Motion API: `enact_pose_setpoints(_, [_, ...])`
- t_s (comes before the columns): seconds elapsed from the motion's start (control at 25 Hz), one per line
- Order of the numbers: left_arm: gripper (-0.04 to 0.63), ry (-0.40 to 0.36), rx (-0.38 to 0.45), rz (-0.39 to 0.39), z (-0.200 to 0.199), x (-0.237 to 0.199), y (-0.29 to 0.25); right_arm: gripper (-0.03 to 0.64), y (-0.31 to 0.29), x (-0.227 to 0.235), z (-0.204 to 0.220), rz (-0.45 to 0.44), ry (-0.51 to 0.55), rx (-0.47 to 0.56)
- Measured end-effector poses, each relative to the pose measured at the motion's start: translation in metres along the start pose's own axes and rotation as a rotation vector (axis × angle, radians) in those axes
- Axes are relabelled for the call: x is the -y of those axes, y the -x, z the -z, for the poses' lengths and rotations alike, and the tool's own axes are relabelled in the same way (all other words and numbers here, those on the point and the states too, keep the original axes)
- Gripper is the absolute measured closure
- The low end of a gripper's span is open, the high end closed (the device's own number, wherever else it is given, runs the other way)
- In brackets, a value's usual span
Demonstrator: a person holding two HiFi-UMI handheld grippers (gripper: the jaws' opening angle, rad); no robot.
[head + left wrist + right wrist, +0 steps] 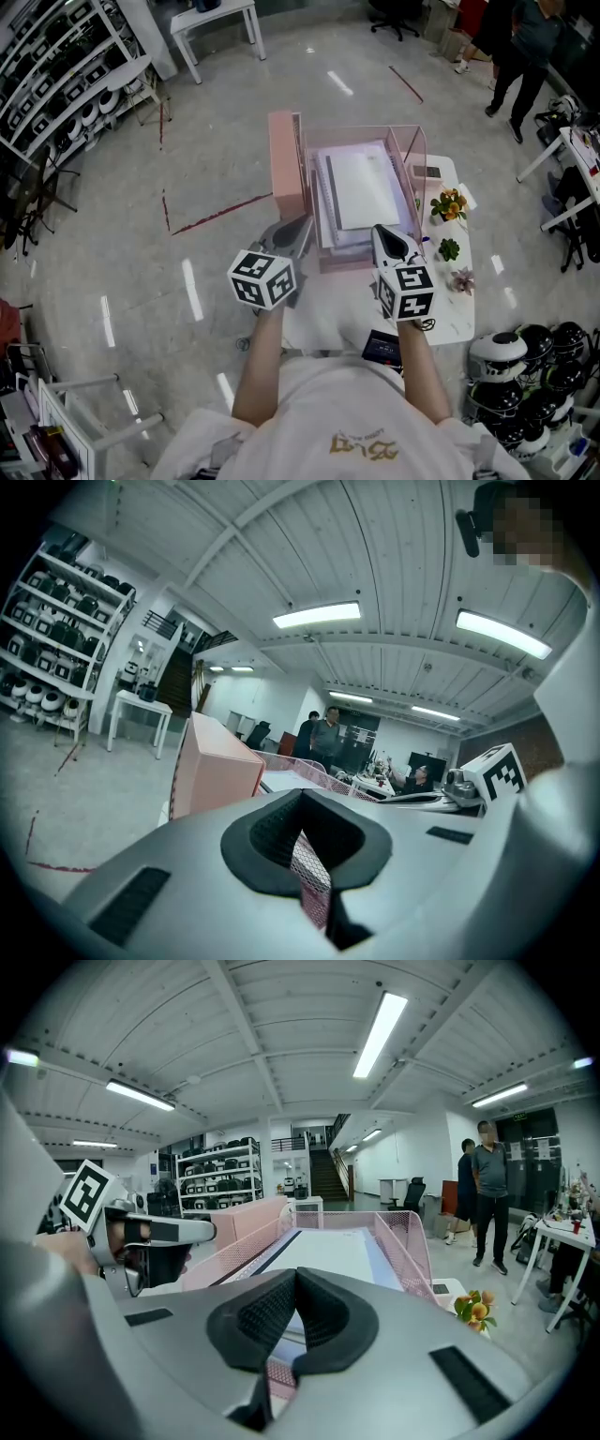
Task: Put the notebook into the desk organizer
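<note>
The pink mesh desk organizer (413,150) stands on the white table (448,309), with a solid pink compartment (286,164) on its left side. A white spiral notebook (361,192) lies flat inside it on top of other books. My left gripper (304,223) hovers at the organizer's front left corner, its jaws closed with nothing between them. My right gripper (378,230) hovers at the front right, shut and empty. In the right gripper view the notebook (330,1252) lies just beyond the closed pads (281,1312), inside the organizer's mesh wall (412,1258). The left gripper view shows the pink compartment (211,775).
Small potted plants (450,204) stand along the table's right edge, and a dark card (382,347) lies near its front. Helmets (525,361) are stacked at the lower right. People (525,47) stand at the back right. Shelving (56,75) fills the left wall.
</note>
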State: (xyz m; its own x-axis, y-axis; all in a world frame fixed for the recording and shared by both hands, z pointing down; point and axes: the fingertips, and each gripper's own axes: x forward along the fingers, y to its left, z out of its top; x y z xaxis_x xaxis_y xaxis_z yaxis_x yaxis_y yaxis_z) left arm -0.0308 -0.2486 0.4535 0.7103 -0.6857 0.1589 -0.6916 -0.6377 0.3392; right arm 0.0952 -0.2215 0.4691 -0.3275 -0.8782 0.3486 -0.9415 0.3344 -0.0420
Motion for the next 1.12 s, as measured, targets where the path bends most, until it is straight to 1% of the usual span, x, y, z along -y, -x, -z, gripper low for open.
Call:
enact_pose_setpoints(0.52, [0.580, 0.004, 0.000, -0.002, 0.0026, 0.0004, -0.0001, 0.604, 0.0017, 0.0012, 0.0040, -0.001, 0.012, -0.007])
enact_pose_setpoints(1.12, [0.580, 0.009, 0.000, -0.007, 0.0045, -0.0024, 0.0008, 0.604, 0.0017, 0.0043, 0.0053, 0.006, 0.000, -0.007])
